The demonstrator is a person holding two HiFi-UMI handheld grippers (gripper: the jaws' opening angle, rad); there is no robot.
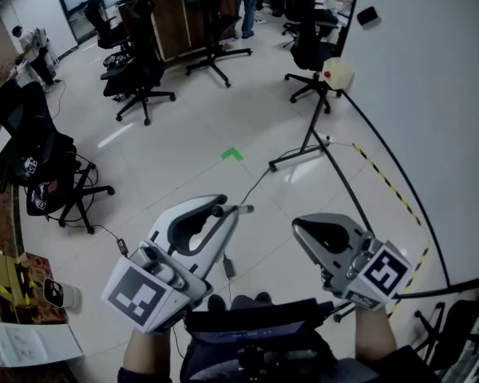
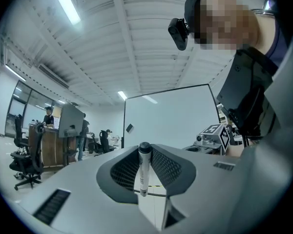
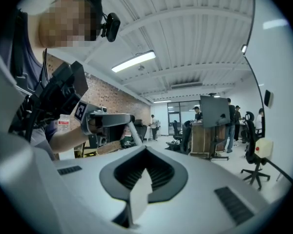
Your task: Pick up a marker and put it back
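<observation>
Left tongs (image 1: 227,207) clenched on marker (image 2: 144,169), mid-barrel, dark end up, near left above floor (image 1: 184,150). Right tongs (image 3: 145,155) clenched, empty. Marker likely light, stiff, smooth, slippery; best gripped mid-barrel.

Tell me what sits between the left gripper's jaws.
A marker, clamped in the left gripper; the left gripper view shows it plainly.

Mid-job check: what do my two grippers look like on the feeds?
The left gripper and right gripper match: smooth light-grey shells tapering to tongs lined with dark grey textured mesh. The left cube and right cube bear black-and-white square markers. No sleeves show at the wrists.
</observation>
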